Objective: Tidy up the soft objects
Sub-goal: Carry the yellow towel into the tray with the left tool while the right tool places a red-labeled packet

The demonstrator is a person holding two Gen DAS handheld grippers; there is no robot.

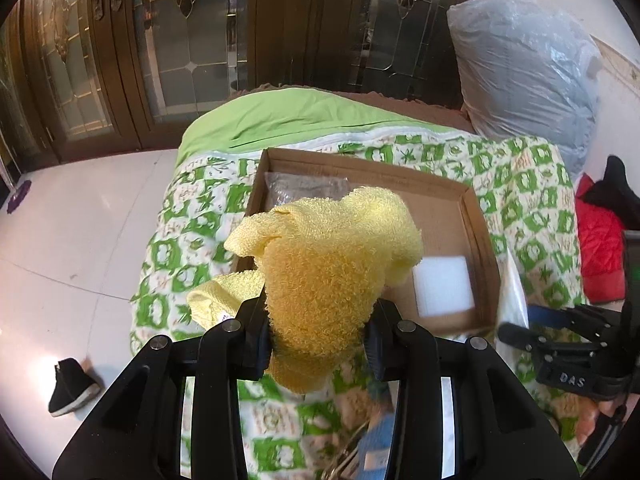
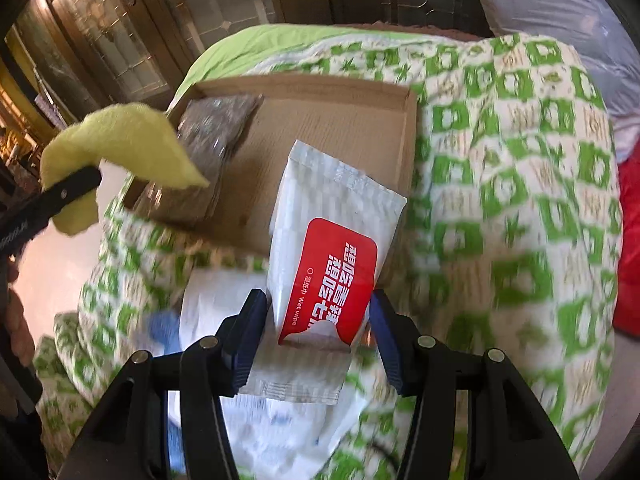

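My left gripper (image 1: 318, 334) is shut on a yellow towel (image 1: 332, 264) and holds it above the near left edge of a shallow cardboard box (image 1: 476, 216) on the bed. The towel also shows at the left of the right wrist view (image 2: 120, 144). My right gripper (image 2: 318, 320) is shut on a white wet-wipe pack with a red label (image 2: 332, 240), held over the box's near edge (image 2: 408, 128). In the box lie a grey shiny packet (image 2: 216, 128) at the far left and a white pad (image 1: 444, 284) at the near right. The right gripper shows at the right of the left view (image 1: 520, 338).
The box sits on a green-and-white patterned quilt (image 2: 520, 200) on a bed. A white plastic bag (image 2: 224, 320) lies under the wipe pack. A large grey bagged pillow (image 1: 528, 68) stands at the far right, red cloth (image 1: 600, 248) beside it. A black shoe (image 1: 72, 388) lies on the white floor.
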